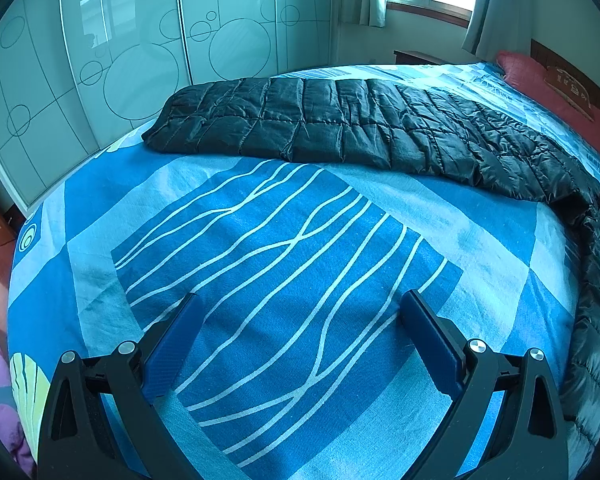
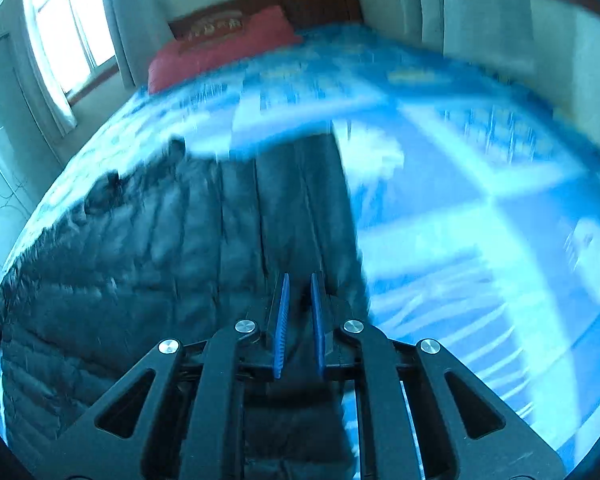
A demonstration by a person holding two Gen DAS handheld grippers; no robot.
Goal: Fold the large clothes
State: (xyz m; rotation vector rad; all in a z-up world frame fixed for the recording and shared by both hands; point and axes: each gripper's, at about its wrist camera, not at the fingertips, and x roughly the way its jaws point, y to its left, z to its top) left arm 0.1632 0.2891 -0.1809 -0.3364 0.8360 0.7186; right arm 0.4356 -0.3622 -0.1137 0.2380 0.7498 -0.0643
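I see my left gripper point(image 1: 300, 340) and right gripper point(image 2: 300, 320) with black triangular-cutout linkages, round silver screws and ribbed blue flat pads point(image 2: 282, 324).

Legible text — none in either view.

Item: red pillow point(image 1: 548, 84) at the head of the bed, bearing a darker panel point(image 1: 571, 87) with pale marks that may be lettering or characters — too small and warped in the left wrist view to read, and smeared by motion blur in the right wrist view.

Item: wardrobe doors point(image 1: 100, 60) — printed circles and ruled lines only, decoration and not writing.

Item: bed sheet point(image 1: 292, 248) — pattern of wavy white lines and blocks, no words or numbers.

No brand, label, number or sign can be made out on anything else.
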